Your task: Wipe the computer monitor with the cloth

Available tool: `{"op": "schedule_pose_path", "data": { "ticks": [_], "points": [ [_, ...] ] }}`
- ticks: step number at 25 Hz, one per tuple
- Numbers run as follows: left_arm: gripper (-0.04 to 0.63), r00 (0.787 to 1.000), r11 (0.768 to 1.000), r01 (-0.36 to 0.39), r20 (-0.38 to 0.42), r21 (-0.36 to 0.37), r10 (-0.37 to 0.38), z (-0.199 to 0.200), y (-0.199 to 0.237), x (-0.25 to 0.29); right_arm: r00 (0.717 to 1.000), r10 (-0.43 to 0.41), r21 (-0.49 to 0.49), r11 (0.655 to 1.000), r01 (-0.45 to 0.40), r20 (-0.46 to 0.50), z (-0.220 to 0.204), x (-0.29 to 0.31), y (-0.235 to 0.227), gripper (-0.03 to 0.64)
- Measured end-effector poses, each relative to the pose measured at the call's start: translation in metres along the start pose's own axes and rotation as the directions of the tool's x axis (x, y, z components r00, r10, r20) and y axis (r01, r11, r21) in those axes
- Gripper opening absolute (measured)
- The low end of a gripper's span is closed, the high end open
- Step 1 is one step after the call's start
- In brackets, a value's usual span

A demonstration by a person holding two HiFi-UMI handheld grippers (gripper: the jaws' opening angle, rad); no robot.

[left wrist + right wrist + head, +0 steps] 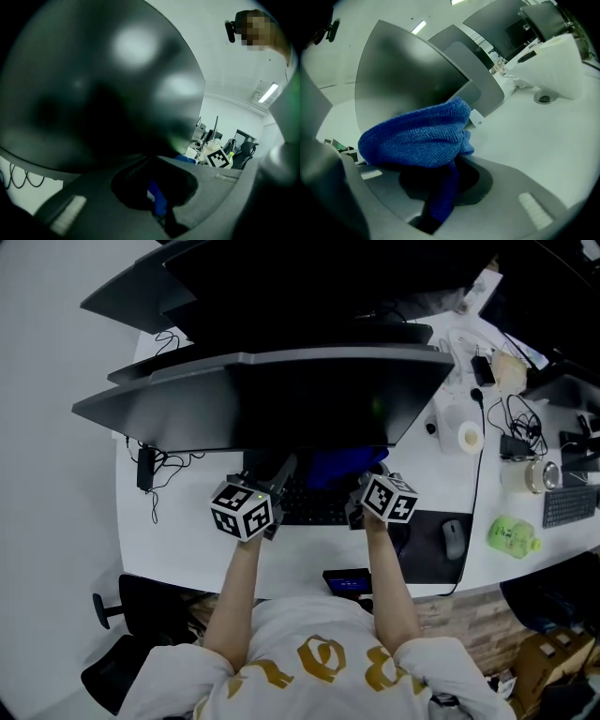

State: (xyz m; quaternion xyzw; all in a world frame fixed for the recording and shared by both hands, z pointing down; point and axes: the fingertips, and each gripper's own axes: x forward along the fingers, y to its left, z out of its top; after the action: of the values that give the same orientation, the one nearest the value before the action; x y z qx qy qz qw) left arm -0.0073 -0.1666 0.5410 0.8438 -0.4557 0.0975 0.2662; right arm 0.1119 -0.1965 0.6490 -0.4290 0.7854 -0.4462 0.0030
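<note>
The wide dark computer monitor (pixel 281 395) stands across the desk; its screen (pixel 93 84) fills the left gripper view, very close. A blue cloth (pixel 339 467) hangs bunched just under the monitor's lower edge, above the keyboard. My right gripper (pixel 367 484) is shut on the cloth (pixel 422 136), which piles over its jaws and trails down between them. My left gripper (pixel 292 467) reaches to the cloth's left end. Its jaws stand together, and a strip of the blue cloth (pixel 158 200) shows in the slot between them. The fingertips of both grippers are hidden under the monitor in the head view.
A keyboard (pixel 314 507) lies under the grippers, with a mouse (pixel 453 538) on a dark pad to its right. A phone (pixel 347 582) sits at the desk's front edge. A green bottle (pixel 511 536), a paper roll (pixel 469 437) and cables crowd the right side. A second monitor (pixel 281 277) stands behind.
</note>
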Motion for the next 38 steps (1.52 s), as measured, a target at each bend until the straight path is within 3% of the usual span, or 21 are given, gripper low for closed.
{"op": "schedule_pose_path", "data": {
  "ticks": [16,38],
  "points": [
    [0.001,1.0,0.999,0.023,0.006,-0.029,-0.023,-0.003,0.024,-0.011,1.0,-0.021,-0.033,0.999,0.02,-0.023,-0.017,0.013,0.022,0.087],
    [0.001,0.999,0.996,0.034,0.041,-0.077,-0.031,-0.009,0.09,-0.08,0.998,-0.063,-0.051,0.997,0.063,-0.016,-0.064,0.046,0.079,0.087]
  ]
}}
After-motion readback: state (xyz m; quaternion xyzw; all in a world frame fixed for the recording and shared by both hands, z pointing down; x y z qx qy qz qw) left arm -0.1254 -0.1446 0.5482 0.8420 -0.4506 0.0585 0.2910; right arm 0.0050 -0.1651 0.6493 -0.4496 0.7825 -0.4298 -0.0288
